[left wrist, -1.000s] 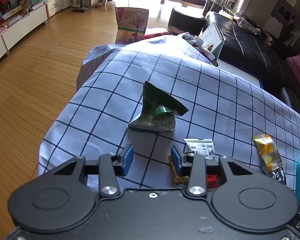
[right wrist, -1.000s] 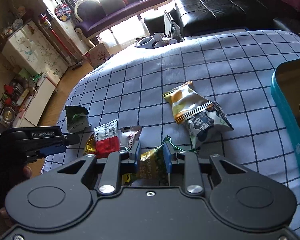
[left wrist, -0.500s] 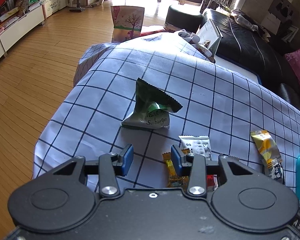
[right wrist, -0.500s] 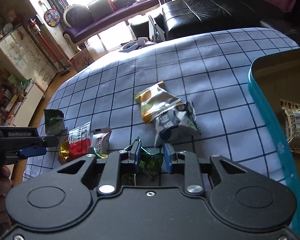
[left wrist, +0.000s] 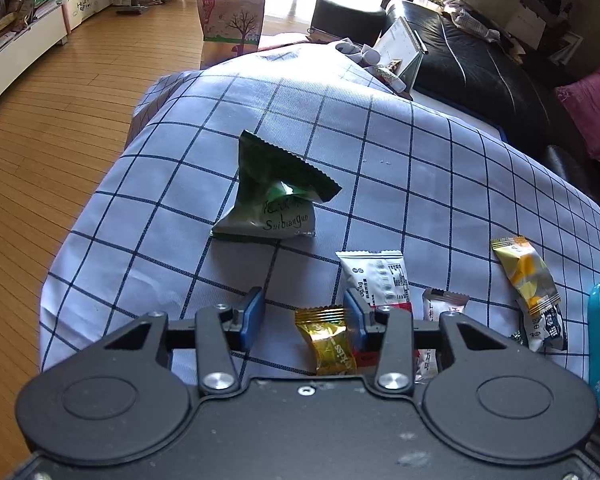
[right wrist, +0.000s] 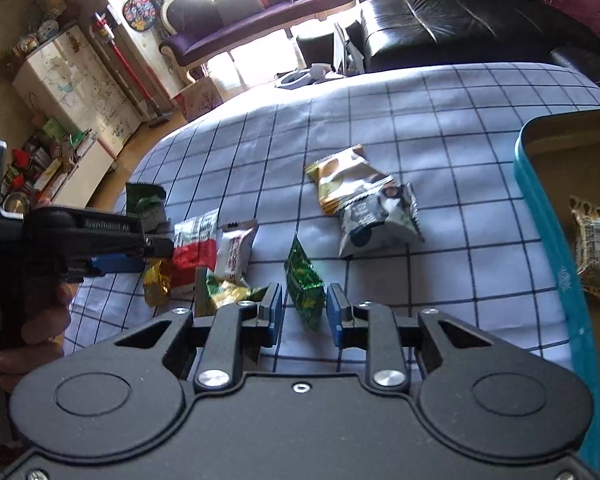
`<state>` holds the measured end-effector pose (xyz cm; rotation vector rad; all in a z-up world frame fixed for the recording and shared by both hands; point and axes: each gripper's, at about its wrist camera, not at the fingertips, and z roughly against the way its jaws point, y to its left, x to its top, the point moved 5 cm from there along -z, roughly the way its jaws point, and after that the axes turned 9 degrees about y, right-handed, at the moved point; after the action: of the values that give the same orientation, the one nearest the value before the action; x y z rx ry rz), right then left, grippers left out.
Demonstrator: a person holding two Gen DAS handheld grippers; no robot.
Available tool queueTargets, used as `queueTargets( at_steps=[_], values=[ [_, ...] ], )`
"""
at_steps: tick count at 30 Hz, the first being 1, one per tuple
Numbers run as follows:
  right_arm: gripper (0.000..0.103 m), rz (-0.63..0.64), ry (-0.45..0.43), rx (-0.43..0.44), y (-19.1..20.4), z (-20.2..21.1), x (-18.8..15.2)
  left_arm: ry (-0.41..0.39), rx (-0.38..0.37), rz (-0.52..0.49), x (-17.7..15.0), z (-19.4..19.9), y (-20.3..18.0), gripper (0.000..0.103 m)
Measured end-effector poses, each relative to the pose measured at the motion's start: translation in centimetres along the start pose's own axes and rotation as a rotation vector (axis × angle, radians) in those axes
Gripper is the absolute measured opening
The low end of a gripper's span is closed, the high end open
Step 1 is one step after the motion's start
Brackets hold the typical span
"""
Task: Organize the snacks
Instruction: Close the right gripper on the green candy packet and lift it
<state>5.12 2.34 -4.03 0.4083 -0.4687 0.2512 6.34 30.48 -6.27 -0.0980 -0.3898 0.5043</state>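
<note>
We carry a small green snack packet (right wrist: 305,286) in the right gripper (right wrist: 303,312). The packet stands between the jaws with its long axis running forward and up, away from the camera. The jaws look narrow, but a sliver of cloth shows on either side of the packet, so we cannot tell for sure whether they pinch it. The teal tin (right wrist: 548,240) sits at the right edge of the checked tabletop (right wrist: 440,120), well to the right of these jaws, with one wrapped snack (right wrist: 596,256) already inside. We judge the next move to be a swing rightward over its rim. The left gripper (left wrist: 303,320) hovers with jaws wide above a gold candy (left wrist: 330,340) near the tabletop's near edge.
</note>
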Motion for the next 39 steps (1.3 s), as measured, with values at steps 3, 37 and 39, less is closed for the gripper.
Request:
queueTargets(
  at_steps=[3, 37, 39],
  values=[
    [0.037, 0.001, -0.017, -0.015, -0.3, 0.0, 0.4, 0.002, -0.003, -0.012, -0.1, 0.2, 0.0, 0.043],
    [0.039, 0.385, -0.086, -0.167, 2.2, -3.1, -0.1, -0.08, -0.051, 0.203, 1.0, 3.0, 5.9, 0.043],
    [0.037, 0.376, -0.059, -0.166, 2.0, -3.6, -0.1, -0.076, -0.055, 0.198, 1.1, 3.0, 5.8, 0.043]
  ],
)
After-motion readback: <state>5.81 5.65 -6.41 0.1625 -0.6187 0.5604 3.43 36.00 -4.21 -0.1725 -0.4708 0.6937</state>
